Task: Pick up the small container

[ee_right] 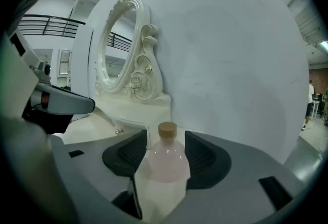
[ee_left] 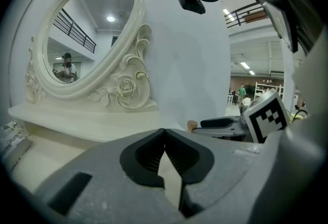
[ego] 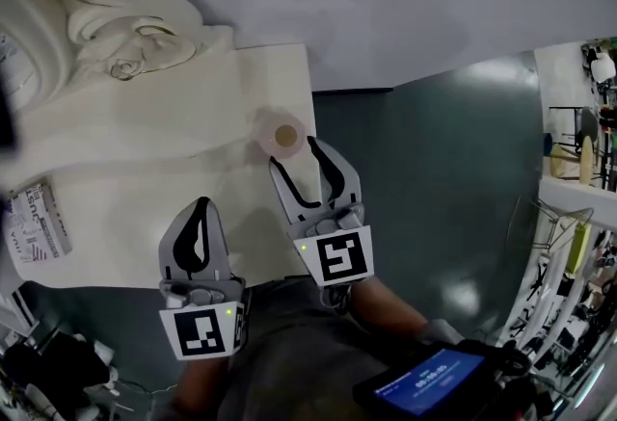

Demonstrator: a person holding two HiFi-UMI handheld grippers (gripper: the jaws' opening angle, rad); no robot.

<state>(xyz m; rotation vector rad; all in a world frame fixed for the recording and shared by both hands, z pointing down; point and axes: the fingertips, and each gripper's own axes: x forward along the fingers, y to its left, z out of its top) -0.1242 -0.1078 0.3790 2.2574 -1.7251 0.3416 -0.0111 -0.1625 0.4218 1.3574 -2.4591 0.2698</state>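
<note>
While open right tongs [ego: 293, 152] flank small container [ego: 286, 135] | left tongs [ego: 201, 208] closed

One small pink bottle [ego: 285, 135], one ornate oval mirror [ee_left: 87, 38], two hand-held grippers [ego: 201, 207] [ego: 295, 151], one white table [ego: 145, 178], one printed packet [ego: 39, 222].

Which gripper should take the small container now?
Right. The right gripper is open with the small container lined up between its jaws; the left gripper is shut and farther back from it.
</note>
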